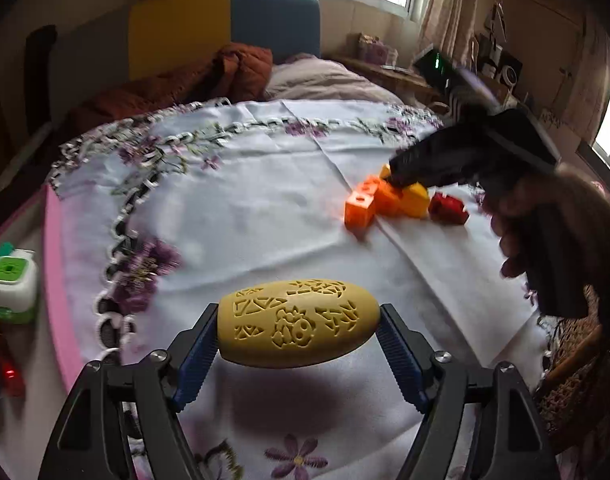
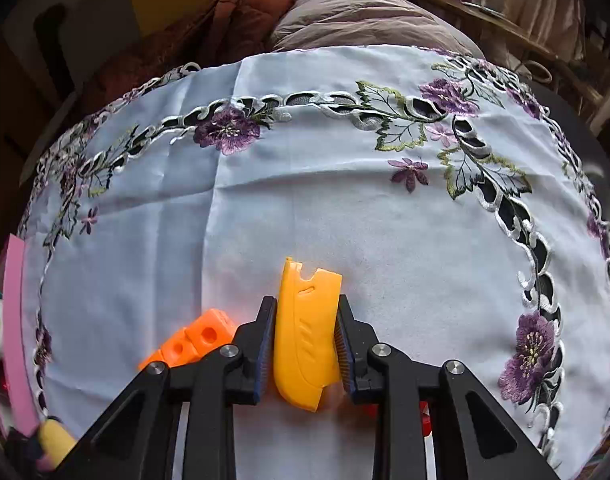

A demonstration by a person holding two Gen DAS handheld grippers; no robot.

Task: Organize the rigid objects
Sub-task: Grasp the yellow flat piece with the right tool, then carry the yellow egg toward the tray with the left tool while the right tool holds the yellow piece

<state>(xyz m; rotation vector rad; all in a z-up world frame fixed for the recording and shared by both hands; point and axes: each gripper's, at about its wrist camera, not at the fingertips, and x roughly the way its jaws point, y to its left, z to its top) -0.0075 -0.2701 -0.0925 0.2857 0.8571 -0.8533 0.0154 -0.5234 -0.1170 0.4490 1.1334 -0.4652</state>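
My left gripper (image 1: 298, 334) is shut on a yellow carved egg-shaped piece (image 1: 299, 322), held by its two ends above the embroidered tablecloth (image 1: 245, 208). At the right of the left wrist view, my right gripper (image 1: 393, 176) reaches down into a small pile: orange cubes (image 1: 361, 210), a yellow block (image 1: 416, 200) and a red piece (image 1: 448, 208). In the right wrist view my right gripper (image 2: 307, 336) is shut on a flat yellow plastic piece (image 2: 307, 332), its pads pressing both sides. Orange cubes (image 2: 197, 338) lie just left of the fingers.
A green-and-white box (image 1: 11, 284) sits beyond the cloth's left edge by a pink rim (image 1: 59, 288). Behind the table lie a bed with a rust quilt (image 1: 209, 80) and a pillow. A person's hand (image 1: 545, 224) holds the right gripper. A wicker chair (image 1: 569, 364) stands at right.
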